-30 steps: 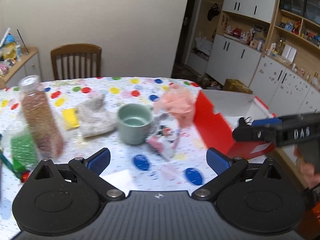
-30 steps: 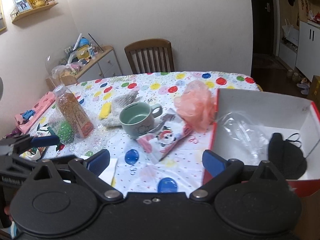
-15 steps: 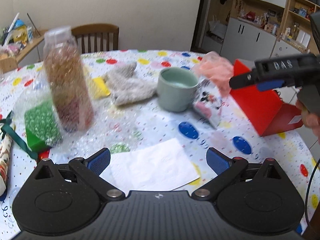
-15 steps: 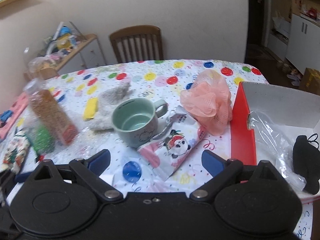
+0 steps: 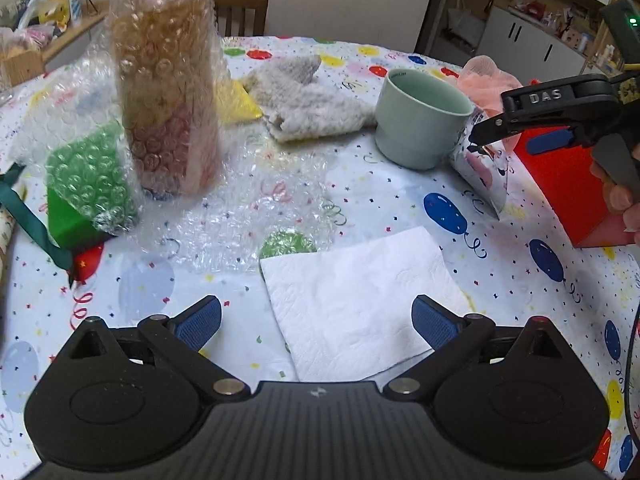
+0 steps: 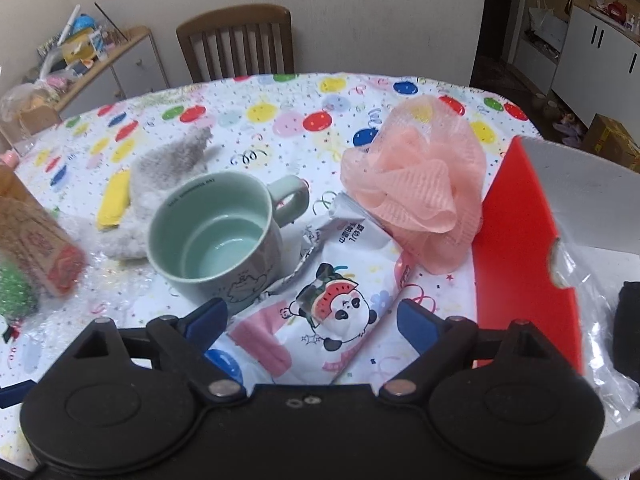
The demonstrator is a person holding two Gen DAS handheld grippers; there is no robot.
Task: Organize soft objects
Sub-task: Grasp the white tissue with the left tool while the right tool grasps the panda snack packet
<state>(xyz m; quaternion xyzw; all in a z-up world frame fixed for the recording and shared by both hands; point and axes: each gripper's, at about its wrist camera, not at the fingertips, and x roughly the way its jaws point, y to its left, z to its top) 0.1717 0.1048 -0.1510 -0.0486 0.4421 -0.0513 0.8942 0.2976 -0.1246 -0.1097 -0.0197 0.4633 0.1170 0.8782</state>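
My left gripper (image 5: 316, 322) is open and empty, low over a white paper napkin (image 5: 360, 300) on the balloon-print table. My right gripper (image 6: 312, 320) is open and empty above a panda-print soft packet (image 6: 332, 300); its side shows in the left wrist view (image 5: 560, 120). A pink mesh bath puff (image 6: 416, 184) lies beside a red box (image 6: 524, 240) holding a clear plastic bag (image 6: 592, 292) and a black soft item (image 6: 628, 336). A grey fluffy cloth (image 5: 308, 100) and a yellow sponge (image 5: 236, 104) lie further back.
A green mug (image 6: 216, 244) stands left of the packet. A bubble-wrapped bottle (image 5: 168, 80) and a bubble-wrapped green block (image 5: 88, 188) stand at the left, with loose bubble wrap (image 5: 248, 216) between. A wooden chair (image 6: 236, 40) is behind the table.
Both grippers have moved forward and lower over the table. The left one has closed in on the napkin and bottle, the right one on the panda packet and mug. Both stay open.
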